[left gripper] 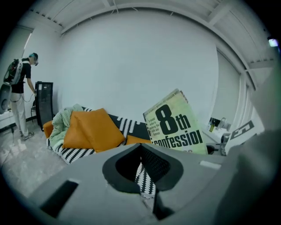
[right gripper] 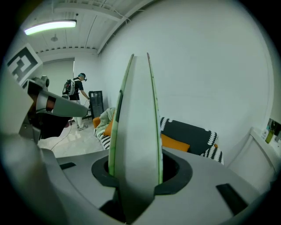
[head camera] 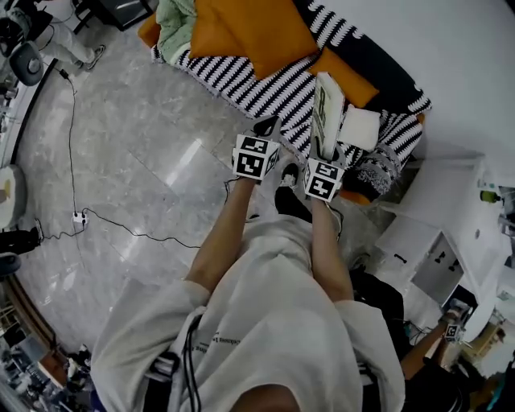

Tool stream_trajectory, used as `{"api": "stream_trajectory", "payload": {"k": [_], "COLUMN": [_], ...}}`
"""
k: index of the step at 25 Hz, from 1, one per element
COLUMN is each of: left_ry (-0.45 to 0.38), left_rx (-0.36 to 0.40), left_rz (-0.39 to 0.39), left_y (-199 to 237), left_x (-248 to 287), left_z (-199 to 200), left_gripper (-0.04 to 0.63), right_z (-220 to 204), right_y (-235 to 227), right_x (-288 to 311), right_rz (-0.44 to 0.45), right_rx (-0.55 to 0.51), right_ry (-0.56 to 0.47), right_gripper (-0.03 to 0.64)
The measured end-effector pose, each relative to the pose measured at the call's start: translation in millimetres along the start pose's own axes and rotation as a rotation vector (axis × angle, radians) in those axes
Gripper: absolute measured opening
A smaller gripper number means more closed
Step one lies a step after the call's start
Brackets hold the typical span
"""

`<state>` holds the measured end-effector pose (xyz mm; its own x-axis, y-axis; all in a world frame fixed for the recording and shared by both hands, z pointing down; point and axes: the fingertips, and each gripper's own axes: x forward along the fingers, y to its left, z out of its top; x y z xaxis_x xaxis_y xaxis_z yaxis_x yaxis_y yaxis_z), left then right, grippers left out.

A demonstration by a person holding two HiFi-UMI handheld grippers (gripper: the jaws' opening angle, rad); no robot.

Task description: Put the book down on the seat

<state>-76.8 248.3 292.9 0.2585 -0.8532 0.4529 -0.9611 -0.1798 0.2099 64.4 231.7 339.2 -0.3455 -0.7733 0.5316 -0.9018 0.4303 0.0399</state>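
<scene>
R gripper [head camera: 325,151] is clamped on the book [head camera: 328,109], which stands upright, spine end down, betw. its jaws. The book is over the striped sofa [head camera: 241,80], at the end away from the green blanket [head camera: 177,24], and isn't laid on the seat. L gripper [head camera: 265,127] is just beside it at the sofa's front edge, jaw tips together, nothing betw. them. A white pillow [head camera: 360,127] lies on the sofa next to the book, w/ orange cushions [head camera: 257,28] toward the blanket end.

You held the book [head camera: 328,113] upright between the jaws of your right gripper [head camera: 326,154]. Your left gripper [head camera: 265,129] stood just left of it. The seat [head camera: 241,80] lay ahead of both, cushions [head camera: 257,28] on it.
</scene>
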Motion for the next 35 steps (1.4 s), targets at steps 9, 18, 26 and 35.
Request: {"api": "stream_trajectory", "payload": {"k": [9, 18, 26, 35], "left_ry": [0.07, 0.118, 0.197, 0.246], "left_rx": [-0.059, -0.09, -0.12, -0.129], "left_rz": [0.055, 0.101, 0.138, 0.096], "left_y": [21, 28, 44, 88], "left_x": [81, 144, 180, 232], "left_z": [11, 16, -6, 2], "left_gripper": [0.008, 0.008, 0.008, 0.008], "right_z": [26, 21, -19, -4], "right_y": [-35, -76, -109, -100], "right_x": [80, 139, 165, 230], "right_rz": [0.063, 0.107, 0.099, 0.099], "right_rx": [-0.016, 0.062, 0.211, 0.252], "right_ry": [0.05, 0.123, 0.227, 0.276], "right_gripper": [0.158, 0.16, 0.16, 0.16]}}
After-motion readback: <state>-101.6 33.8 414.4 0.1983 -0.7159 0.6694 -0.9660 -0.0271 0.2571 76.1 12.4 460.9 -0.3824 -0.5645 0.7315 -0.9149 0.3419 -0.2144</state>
